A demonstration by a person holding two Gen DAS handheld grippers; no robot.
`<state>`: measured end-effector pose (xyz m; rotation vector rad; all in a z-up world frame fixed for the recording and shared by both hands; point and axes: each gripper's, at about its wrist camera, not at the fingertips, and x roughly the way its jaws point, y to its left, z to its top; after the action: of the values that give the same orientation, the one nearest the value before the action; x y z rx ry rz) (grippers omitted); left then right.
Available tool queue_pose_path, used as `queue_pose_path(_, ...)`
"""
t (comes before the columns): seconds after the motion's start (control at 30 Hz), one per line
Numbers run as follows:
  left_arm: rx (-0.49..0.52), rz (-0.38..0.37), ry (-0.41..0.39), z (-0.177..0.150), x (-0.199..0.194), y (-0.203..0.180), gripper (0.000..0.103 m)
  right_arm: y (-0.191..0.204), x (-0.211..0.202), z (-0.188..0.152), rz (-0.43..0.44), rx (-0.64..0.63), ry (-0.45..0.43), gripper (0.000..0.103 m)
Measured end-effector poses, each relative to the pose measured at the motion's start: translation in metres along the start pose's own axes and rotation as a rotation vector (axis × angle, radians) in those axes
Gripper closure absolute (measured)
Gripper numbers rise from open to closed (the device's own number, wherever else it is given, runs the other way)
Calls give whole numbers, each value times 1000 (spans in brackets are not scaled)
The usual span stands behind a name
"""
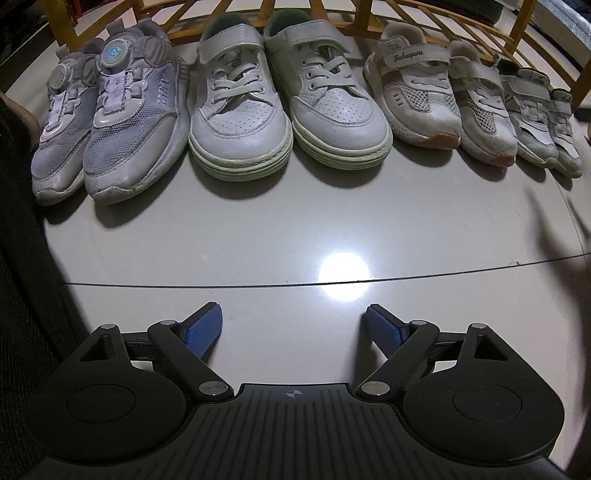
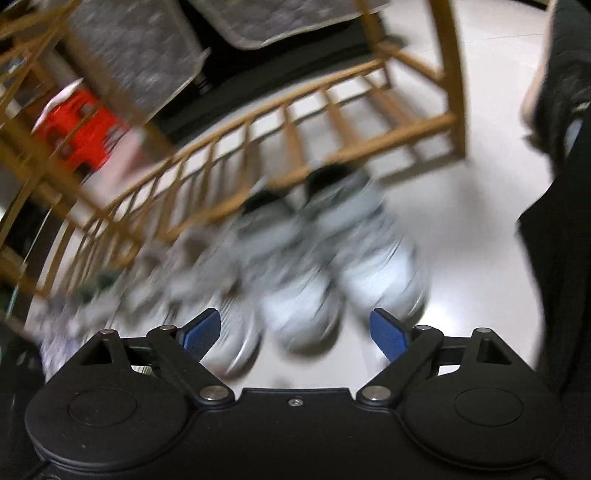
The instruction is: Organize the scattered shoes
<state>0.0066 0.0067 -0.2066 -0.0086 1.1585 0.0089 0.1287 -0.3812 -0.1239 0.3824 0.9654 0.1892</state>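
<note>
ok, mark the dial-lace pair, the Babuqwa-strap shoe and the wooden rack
dial-lace pair (image 1: 122,122), left wrist view, on the right shoe's laces
Babuqwa-strap shoe (image 1: 417,96), left wrist view, mesh upper
wooden rack (image 2: 295,92), right wrist view, front rail

The left wrist view is sharp and evenly lit from above: a round white glare spot (image 1: 344,276) sits on the glossy pale tiled floor (image 1: 295,229), and the row of white and grey children's sneakers (image 1: 236,110) throws soft dark shadows toward the camera. Fisheye distortion bends the yellow wooden slatted rack (image 1: 424,14) and darkens the corners. The right wrist view is heavily motion-blurred; its pale sneakers (image 2: 332,266) and wooden rack (image 2: 258,147) smear into streaks, while the black gripper body with blue pads (image 2: 295,332) stays crisp.
</note>
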Motion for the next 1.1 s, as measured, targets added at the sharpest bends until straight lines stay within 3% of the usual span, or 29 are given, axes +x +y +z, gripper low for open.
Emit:
queue_pose_path(0.13, -12, 5, 11, 15, 3, -8, 10, 25, 18, -36, 16, -141, 116, 11)
queue_pose_path(0.23, -23, 10, 16, 13, 4, -6, 8, 38, 26, -43, -1, -240, 136, 11)
queue_pose_path(0.37, -37, 18, 17, 10, 6, -6, 3, 36, 35, -47, 1, -244, 161, 7)
queue_pose_path(0.47, -40, 18, 12, 8, 6, -7, 0, 36, 41, -50, -46, -266, 185, 7)
queue_pose_path(0.7, -47, 19, -4, 2, 4, -7, 0, 45, 50, -58, -72, -326, 188, 1)
queue_pose_path(1.1, -60, 26, -26, -8, -1, -9, 0, 66, 60, -75, -166, -494, 172, 0)
